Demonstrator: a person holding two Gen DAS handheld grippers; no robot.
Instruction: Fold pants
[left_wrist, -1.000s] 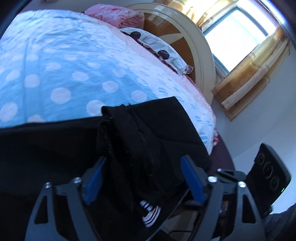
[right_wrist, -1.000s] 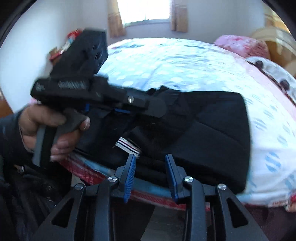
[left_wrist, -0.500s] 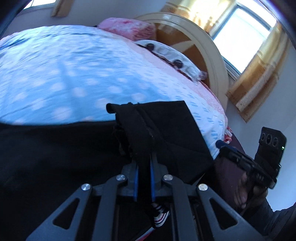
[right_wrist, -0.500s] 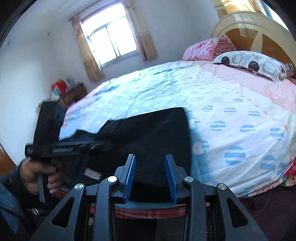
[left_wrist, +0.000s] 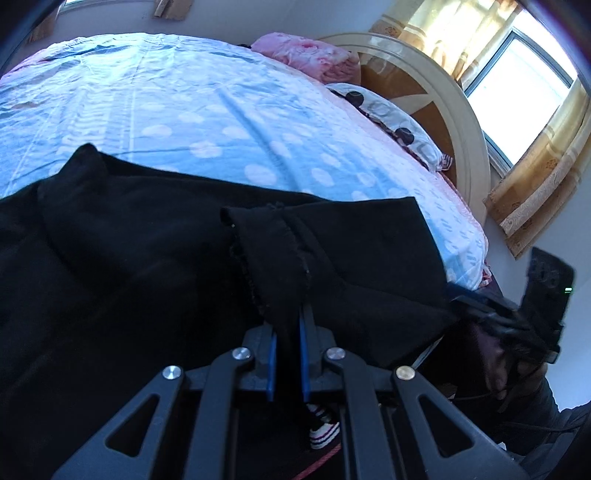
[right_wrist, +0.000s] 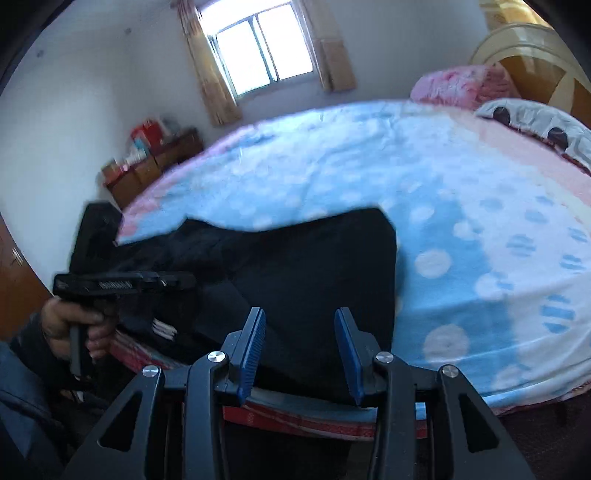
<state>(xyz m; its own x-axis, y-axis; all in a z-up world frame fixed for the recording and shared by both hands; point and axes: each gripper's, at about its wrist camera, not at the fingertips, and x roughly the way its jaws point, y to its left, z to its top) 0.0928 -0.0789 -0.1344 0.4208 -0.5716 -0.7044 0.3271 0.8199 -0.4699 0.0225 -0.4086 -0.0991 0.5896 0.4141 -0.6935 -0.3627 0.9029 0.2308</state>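
Observation:
Black pants (left_wrist: 129, 258) lie along the near edge of the bed, also seen in the right wrist view (right_wrist: 314, 266). My left gripper (left_wrist: 287, 354) is shut on a raised fold of the black pants, a seamed strip (left_wrist: 280, 258) standing up between the blue pads. A white striped trim (left_wrist: 325, 434) hangs below it. My right gripper (right_wrist: 300, 350) is open and empty, held above the pants at the bed's front edge. The left gripper (right_wrist: 122, 284) shows at the left of the right wrist view, and the right one (left_wrist: 517, 317) at the right of the left wrist view.
The bed has a blue and pink dotted sheet (right_wrist: 461, 229). A pink quilt (left_wrist: 306, 55), a dotted pillow (left_wrist: 391, 122) and a rounded headboard (left_wrist: 443, 110) are at the far end. A low cabinet (right_wrist: 147, 166) stands by the window wall.
My left gripper closed on the pants fold and has lifted it, pulling it left. My right gripper has drawn back and opened wider.

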